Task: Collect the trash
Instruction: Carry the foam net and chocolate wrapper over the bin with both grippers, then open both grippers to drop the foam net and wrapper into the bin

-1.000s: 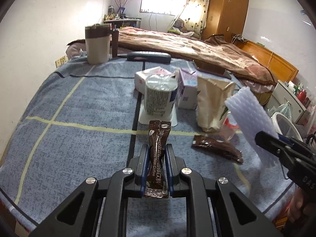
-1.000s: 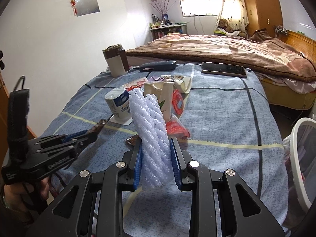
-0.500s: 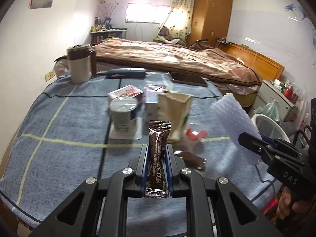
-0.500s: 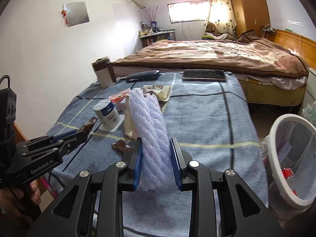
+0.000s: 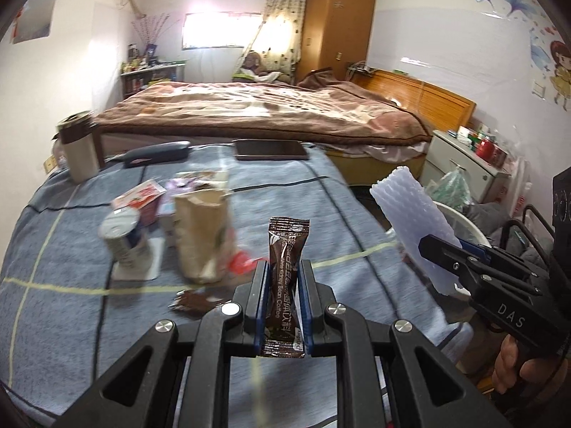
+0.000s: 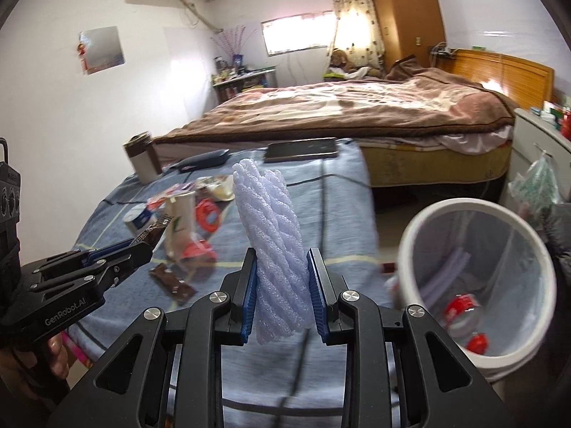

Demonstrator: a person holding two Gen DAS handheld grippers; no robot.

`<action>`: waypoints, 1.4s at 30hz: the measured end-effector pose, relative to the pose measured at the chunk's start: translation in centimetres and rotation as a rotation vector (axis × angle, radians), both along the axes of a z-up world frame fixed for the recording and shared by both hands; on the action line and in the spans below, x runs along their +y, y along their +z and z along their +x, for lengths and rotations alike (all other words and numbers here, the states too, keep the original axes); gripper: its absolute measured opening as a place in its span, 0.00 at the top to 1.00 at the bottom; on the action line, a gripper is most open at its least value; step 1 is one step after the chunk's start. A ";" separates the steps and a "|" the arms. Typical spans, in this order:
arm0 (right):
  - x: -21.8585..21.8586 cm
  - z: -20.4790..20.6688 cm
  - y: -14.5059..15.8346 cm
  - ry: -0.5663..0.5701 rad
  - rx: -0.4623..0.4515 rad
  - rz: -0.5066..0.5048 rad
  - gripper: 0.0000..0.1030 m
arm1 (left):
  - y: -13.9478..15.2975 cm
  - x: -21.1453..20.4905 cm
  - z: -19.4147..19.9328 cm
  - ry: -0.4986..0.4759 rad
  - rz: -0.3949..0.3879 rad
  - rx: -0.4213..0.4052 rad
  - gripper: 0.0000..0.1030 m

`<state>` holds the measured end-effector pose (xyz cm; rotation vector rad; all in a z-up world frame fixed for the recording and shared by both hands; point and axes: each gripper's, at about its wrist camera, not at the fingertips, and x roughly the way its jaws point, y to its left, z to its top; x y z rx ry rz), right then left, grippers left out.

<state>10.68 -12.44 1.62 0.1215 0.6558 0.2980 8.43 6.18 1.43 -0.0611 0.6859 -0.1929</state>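
Observation:
My left gripper (image 5: 282, 274) is shut on a brown coffee sachet (image 5: 285, 267), held upright above the blue-covered table (image 5: 71, 321). My right gripper (image 6: 282, 260) is shut on a white foam net sleeve (image 6: 271, 232), also upright. The sleeve (image 5: 414, 224) and right gripper (image 5: 442, 249) show at the right of the left wrist view. A white trash bin (image 6: 474, 271) lined with a clear bag stands on the floor right of the table, with red scraps inside. The left gripper (image 6: 142, 246) with its sachet (image 6: 155, 230) appears at the left of the right wrist view.
On the table lie a paper bag (image 5: 203, 232), a can (image 5: 125, 239), small cartons (image 5: 142, 196), a red scrap (image 5: 242, 262), another brown wrapper (image 5: 192, 301), a mug (image 5: 76, 149), a dark case (image 5: 157, 153) and a phone (image 5: 271, 149). A bed (image 5: 267, 114) lies beyond.
Both grippers have swung to the right with their loads still gripped. The table clutter has slid left in both views, and the trash bin has come far into the right wrist view.

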 end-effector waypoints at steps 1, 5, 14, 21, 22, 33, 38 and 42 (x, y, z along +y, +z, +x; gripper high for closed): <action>-0.6 0.0 0.1 -0.014 -0.003 -0.002 0.72 | 0.1 -0.8 0.3 -0.016 -0.001 0.000 0.83; -3.0 -0.1 0.3 -0.067 -0.009 -0.007 0.72 | 0.3 -4.1 1.1 -0.071 0.003 0.000 0.83; -8.2 -0.4 0.3 -0.187 -0.006 -0.017 0.72 | 1.0 -10.9 2.7 -0.183 0.015 -0.011 0.83; -11.3 -0.5 -0.4 -0.265 0.026 -0.035 0.72 | 0.6 -15.6 3.6 -0.264 0.004 0.002 0.83; -11.7 -0.4 -0.6 -0.277 0.033 -0.040 0.72 | 0.6 -16.2 3.7 -0.274 0.007 0.003 0.83; -16.0 1.1 -2.4 -0.373 0.121 -0.095 0.71 | -1.3 -21.4 5.6 -0.334 0.007 0.068 0.83; -16.4 1.7 -3.3 -0.386 0.176 -0.138 0.71 | -1.9 -22.8 6.1 -0.352 0.020 0.089 0.83; -16.7 2.0 -4.0 -0.390 0.203 -0.157 0.71 | -2.4 -23.2 6.4 -0.349 0.030 0.097 0.83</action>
